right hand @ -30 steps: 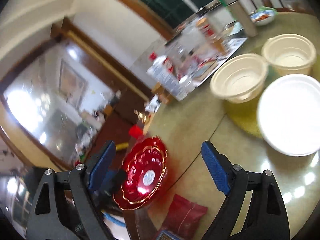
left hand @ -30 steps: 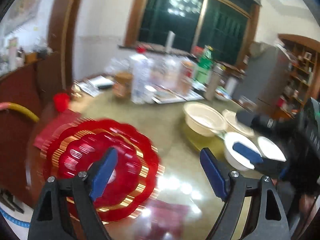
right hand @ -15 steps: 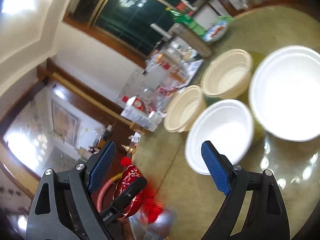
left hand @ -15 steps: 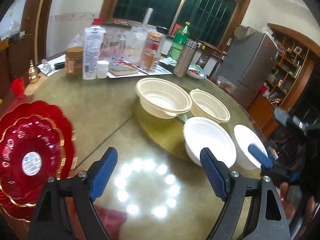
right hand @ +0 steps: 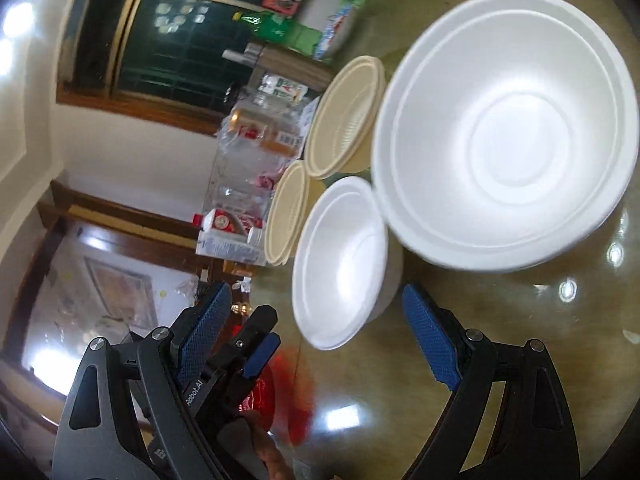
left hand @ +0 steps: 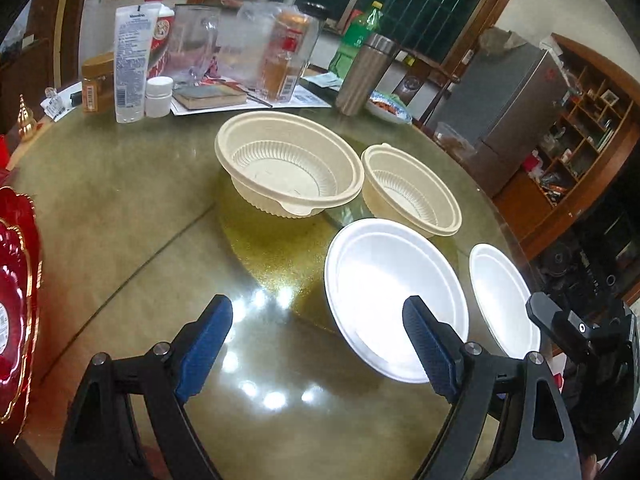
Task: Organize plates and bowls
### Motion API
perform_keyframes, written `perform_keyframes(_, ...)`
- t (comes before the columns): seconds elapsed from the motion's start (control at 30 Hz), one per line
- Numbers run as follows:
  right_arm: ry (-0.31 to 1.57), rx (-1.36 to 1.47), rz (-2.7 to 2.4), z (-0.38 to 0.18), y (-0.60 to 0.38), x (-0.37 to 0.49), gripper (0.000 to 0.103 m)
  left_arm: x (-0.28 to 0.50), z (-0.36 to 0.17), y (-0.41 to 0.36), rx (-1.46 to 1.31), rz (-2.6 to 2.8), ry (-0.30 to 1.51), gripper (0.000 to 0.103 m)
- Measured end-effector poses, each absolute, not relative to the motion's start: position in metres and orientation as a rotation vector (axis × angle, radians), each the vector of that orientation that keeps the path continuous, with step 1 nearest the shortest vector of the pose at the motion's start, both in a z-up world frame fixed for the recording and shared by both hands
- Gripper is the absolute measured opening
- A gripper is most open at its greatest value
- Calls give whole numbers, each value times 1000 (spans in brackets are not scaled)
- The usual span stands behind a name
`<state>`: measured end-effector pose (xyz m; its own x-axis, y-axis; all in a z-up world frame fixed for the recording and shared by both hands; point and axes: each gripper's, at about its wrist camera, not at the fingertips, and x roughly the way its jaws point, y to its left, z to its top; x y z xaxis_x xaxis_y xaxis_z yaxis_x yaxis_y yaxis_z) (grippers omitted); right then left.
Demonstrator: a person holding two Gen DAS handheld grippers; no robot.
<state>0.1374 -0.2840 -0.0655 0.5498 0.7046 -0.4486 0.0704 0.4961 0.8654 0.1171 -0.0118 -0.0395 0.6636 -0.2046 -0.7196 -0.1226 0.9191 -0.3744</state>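
Four empty bowls stand together on the round glass-topped table [left hand: 120,208]. Two are ribbed and beige: a large one [left hand: 288,172] and a smaller one [left hand: 412,196]. Two are white: one [left hand: 392,296] just beyond my left gripper [left hand: 316,344], the other [left hand: 502,292] at the right. My left gripper is open above the table with nothing between its fingers. In the rolled right wrist view, the near white bowl [right hand: 508,128] looms large and the second white bowl [right hand: 340,260] lies just ahead of my open, empty right gripper [right hand: 316,340]. A red and gold plate [left hand: 16,300] sits at the left edge.
Bottles, jars, a book [left hand: 210,98], a steel flask [left hand: 362,74] and a green bottle [left hand: 358,34] crowd the table's far side. A small dish of food [left hand: 388,106] sits behind the flask. A grey fridge [left hand: 508,108] and wooden shelves stand beyond the table.
Both views have swung away from the red plate toward the bowls, and the bowls are nearer. The right view has rolled strongly. Both grippers stay open and empty.
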Motion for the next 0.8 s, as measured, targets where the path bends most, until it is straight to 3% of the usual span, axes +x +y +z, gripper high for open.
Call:
perform_keyframes(0.5,1044,943,359,-81,-285,155,88,140,-51,-26,-336,0,903,86)
perform_keyframes(0.53,1055,944,355,-83,-284,156,87,141,-52,-26,-332,3,902,86)
perform_keyframes(0.57,1057,947,360,-84,-284,156,79,141,-52,-26,-327,4,901,86)
perform_keyframes(0.63,1051,934,345,-83,-285,155,61,141,-54,-28,-305,7,899,79)
perform_keyframes(0.73,1049,879,321,-79,-283,157,39,142,-55,-32,-259,15,901,56)
perform_keyframes(0.8,1059,861,321,-81,-279,160,29,144,-59,-35,-222,13,924,29)
